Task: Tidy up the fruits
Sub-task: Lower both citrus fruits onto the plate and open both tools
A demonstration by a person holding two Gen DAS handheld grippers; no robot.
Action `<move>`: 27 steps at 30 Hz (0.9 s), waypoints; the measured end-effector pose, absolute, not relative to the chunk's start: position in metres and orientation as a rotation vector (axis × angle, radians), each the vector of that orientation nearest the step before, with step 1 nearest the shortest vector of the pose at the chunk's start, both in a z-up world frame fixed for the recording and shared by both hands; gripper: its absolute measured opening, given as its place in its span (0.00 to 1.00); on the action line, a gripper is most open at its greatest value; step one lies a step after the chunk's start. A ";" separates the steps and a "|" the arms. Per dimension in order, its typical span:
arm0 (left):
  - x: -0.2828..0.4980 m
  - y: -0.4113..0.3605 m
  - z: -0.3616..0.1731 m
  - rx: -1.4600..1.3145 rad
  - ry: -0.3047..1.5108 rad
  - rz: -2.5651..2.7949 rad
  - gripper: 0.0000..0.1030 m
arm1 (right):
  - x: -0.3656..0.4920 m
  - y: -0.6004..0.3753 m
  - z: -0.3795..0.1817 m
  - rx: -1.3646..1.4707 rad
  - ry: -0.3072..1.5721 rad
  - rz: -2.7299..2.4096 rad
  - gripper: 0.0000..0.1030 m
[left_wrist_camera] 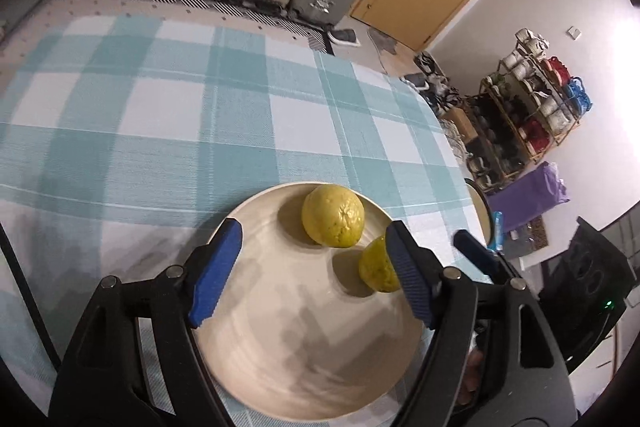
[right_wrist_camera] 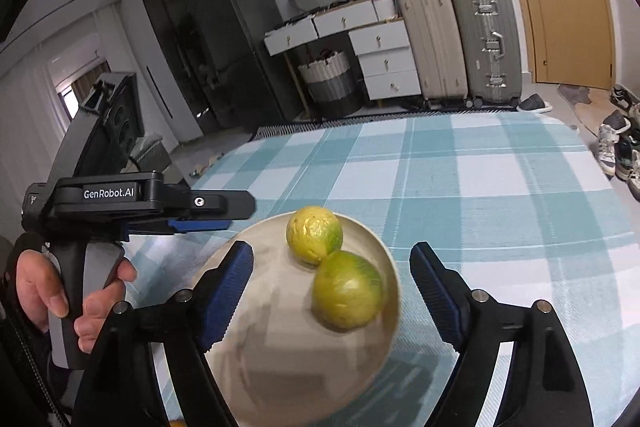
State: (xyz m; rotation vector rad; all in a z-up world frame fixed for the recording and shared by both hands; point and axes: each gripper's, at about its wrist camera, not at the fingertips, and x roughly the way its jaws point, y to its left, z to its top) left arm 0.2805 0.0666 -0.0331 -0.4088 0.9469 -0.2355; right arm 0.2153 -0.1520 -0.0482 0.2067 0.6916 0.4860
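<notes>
Two yellow-green fruits [right_wrist_camera: 314, 235] [right_wrist_camera: 347, 291] are held in the cream plate [right_wrist_camera: 280, 367], apparently touching. The left gripper [left_wrist_camera: 312, 267] and right gripper [right_wrist_camera: 332, 291] are both spread wide, nothing grasped.

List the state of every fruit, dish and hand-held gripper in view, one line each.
Left hand-held gripper: open, holding nothing, above the plate.
Right hand-held gripper: open, holding nothing, above the plate.
Plate: upright on the checked tablecloth, holding two fruits.
Far fruit: resting on the plate, yellow-green.
Near fruit: resting on the plate, greener, beside the far fruit; contact unclear.
</notes>
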 end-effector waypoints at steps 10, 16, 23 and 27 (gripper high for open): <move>0.208 0.062 0.003 -0.294 0.859 -0.170 0.75 | 0.164 -0.166 -0.016 0.192 0.625 0.450 0.85; 0.156 0.058 0.021 -0.228 0.782 -0.101 0.81 | 0.126 -0.164 0.002 0.181 0.601 0.477 0.88; 0.094 0.057 0.036 -0.184 0.714 -0.050 0.99 | 0.088 -0.159 0.006 0.174 0.606 0.509 0.89; 0.068 0.057 0.039 -0.171 0.704 -0.040 0.99 | 0.068 -0.161 0.005 0.195 0.606 0.521 0.90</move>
